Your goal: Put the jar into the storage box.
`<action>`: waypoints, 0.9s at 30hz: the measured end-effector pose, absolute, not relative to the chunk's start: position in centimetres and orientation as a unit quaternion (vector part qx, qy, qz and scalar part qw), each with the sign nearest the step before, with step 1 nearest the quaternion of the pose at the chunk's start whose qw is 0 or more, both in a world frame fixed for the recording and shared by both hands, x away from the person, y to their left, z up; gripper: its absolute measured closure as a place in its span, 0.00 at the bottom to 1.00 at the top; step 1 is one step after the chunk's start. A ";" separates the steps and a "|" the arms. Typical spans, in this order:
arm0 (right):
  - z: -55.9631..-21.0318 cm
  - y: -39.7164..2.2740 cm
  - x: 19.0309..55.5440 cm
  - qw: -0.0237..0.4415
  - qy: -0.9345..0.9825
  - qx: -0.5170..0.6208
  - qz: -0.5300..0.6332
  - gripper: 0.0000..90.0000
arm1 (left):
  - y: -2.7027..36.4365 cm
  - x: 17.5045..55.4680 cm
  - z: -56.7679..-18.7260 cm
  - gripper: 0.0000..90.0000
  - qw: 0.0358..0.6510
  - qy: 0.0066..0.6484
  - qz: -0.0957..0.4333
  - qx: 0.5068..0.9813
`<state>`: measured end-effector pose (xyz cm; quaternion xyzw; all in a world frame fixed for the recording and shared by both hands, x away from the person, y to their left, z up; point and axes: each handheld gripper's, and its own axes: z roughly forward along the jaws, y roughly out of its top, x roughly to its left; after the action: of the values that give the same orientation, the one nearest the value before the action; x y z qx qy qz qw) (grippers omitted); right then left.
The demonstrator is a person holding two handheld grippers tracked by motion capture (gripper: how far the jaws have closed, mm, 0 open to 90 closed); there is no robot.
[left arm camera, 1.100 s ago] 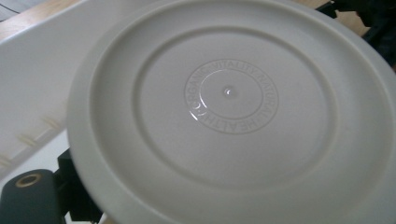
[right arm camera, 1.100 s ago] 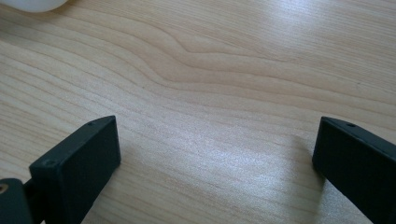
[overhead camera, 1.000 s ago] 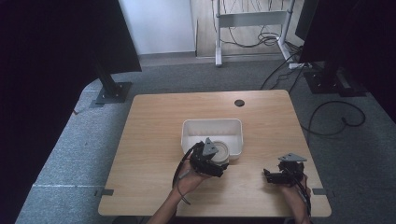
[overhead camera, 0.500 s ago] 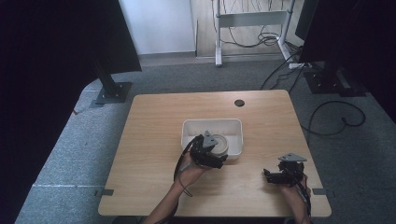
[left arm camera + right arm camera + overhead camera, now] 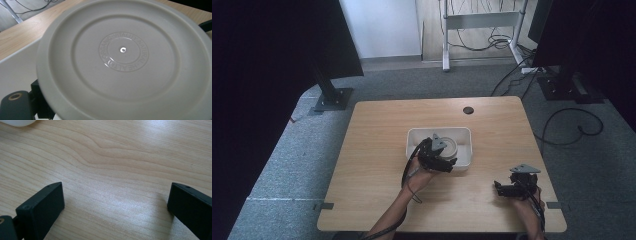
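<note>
Pale wooden table [image 5: 377, 150] is carrying a white rectangular plastic tray [image 5: 466, 156] near its centre; the left claw [image 5: 451, 163] is holding a round cream plastic lid [image 5: 120, 60] flat over that tray, while the right claw [image 5: 501, 188], jaws spread wide, is resting near the front right corner, farther off

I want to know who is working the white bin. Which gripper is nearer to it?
Left. The left gripper is at the white bin, over its near rim, beside a round dish. The right gripper rests apart on the table, jaws open.
</note>
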<state>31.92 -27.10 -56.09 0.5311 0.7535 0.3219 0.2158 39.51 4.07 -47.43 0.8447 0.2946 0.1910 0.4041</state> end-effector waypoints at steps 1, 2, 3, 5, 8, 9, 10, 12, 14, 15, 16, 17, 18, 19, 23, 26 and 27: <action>-56.1 -27.1 31.9 0.216 0.754 0.531 0.322 0.01 | 4.1 39.5 -47.4 0.12 0.404 0.295 0.191 0.845; -56.1 -27.1 31.9 0.216 0.754 0.531 0.322 0.01 | 3.9 39.8 -47.6 0.12 0.401 0.296 0.194 0.845; -56.1 -27.1 31.9 0.216 0.754 0.531 0.322 0.01 | 3.8 39.9 -47.7 0.12 0.399 0.297 0.196 0.845; -56.1 -27.1 31.9 0.216 0.753 0.531 0.322 0.01 | 3.7 40.0 -47.8 0.12 0.398 0.298 0.198 0.845; -56.1 -27.1 31.9 0.216 0.753 0.531 0.322 0.01 | 3.4 40.4 -48.1 0.12 0.394 0.301 0.202 0.844; -56.1 -27.1 31.9 0.216 0.754 0.531 0.322 0.01 | 3.1 40.6 -48.3 0.12 0.393 0.304 0.205 0.843; -56.1 -27.1 31.9 0.216 0.754 0.531 0.322 0.01 | 3.1 40.6 -48.3 0.12 0.393 0.304 0.205 0.843; -56.1 -27.1 31.9 0.216 0.753 0.531 0.322 0.01 | 2.8 40.9 -48.7 0.12 0.393 0.309 0.208 0.841; -56.1 -27.1 31.9 0.216 0.753 0.531 0.322 0.01 | 2.6 41.0 -49.0 0.12 0.391 0.313 0.211 0.839; -56.1 -27.1 31.9 0.216 0.754 0.531 0.322 0.01 | 2.6 41.0 -49.0 0.12 0.391 0.313 0.211 0.839; -56.1 -27.1 31.9 0.216 0.754 0.531 0.322 0.01 | 2.5 41.1 -49.3 0.12 0.387 0.318 0.215 0.838; -56.1 -27.1 31.9 0.216 0.753 0.531 0.322 0.01 | 2.5 41.1 -49.3 0.12 0.387 0.318 0.215 0.838; -56.1 -27.1 31.9 0.216 0.753 0.531 0.322 0.01 | 2.4 41.2 -49.5 0.12 0.387 0.320 0.216 0.837; -56.1 -27.1 31.9 0.216 0.753 0.531 0.322 0.01 | 2.4 41.3 -49.7 0.12 0.385 0.323 0.217 0.837; -56.1 -27.1 31.9 0.215 0.754 0.530 0.322 0.01 | 2.2 41.5 -50.6 0.12 0.378 0.331 0.220 0.836; -56.1 -27.1 31.9 0.215 0.754 0.530 0.323 0.01 | 2.1 41.7 -51.0 0.12 0.374 0.334 0.221 0.836; -56.1 -27.1 31.9 0.215 0.755 0.529 0.323 0.01 | 2.1 41.7 -51.2 0.12 0.373 0.336 0.221 0.836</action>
<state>31.92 -27.10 -56.10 0.5295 0.7546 0.3225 0.2151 41.67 2.11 -51.20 0.8363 0.3361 0.2211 0.3726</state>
